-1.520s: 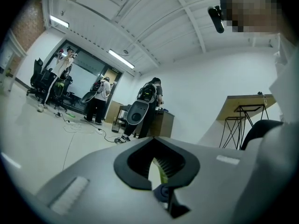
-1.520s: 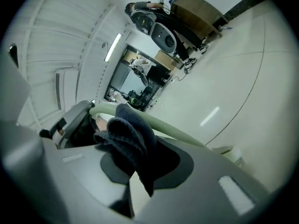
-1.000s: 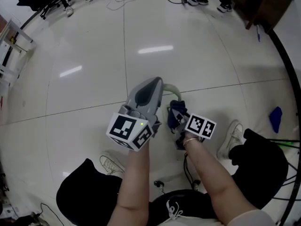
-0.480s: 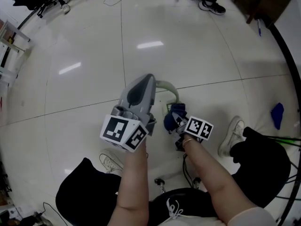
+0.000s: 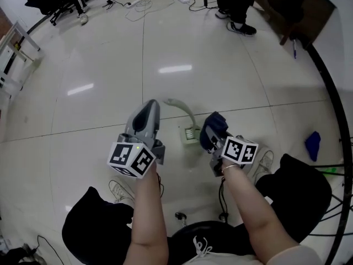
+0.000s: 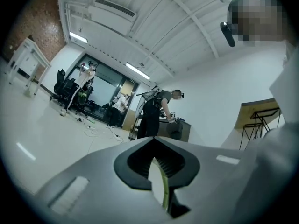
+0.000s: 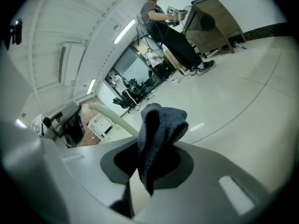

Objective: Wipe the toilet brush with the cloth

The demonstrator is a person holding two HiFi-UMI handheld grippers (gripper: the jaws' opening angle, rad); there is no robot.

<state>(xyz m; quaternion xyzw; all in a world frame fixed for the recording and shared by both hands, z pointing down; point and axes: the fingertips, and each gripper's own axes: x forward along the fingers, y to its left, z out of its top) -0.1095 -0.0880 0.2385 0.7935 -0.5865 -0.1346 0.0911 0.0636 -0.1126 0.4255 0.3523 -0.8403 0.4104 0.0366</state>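
Note:
The toilet brush has a curved pale green handle (image 5: 185, 110) and a square ribbed head (image 5: 190, 134), and it sits between my two grippers over the white floor. My left gripper (image 5: 150, 102) stands at the handle's far end. Its jaws are shut on a thin pale green strip (image 6: 163, 185). My right gripper (image 5: 214, 134) is shut on a dark blue cloth (image 5: 212, 127), just right of the brush head. In the right gripper view the cloth (image 7: 159, 129) stands up out of the jaws, with the handle (image 7: 112, 119) and the left gripper (image 7: 67, 122) behind it.
A blue rag (image 5: 313, 144) lies on the floor at the right, beside a black curved rail (image 5: 331, 87). Cables (image 5: 146, 1) and a standing person's legs (image 5: 234, 7) are at the back. A white rack (image 5: 19, 43) is far left. My shoes (image 5: 266, 162) are below.
Both grippers have come back toward me and spread apart, the left going leftward. The brush handle and head, earlier mostly hidden behind the left gripper, now show between them.

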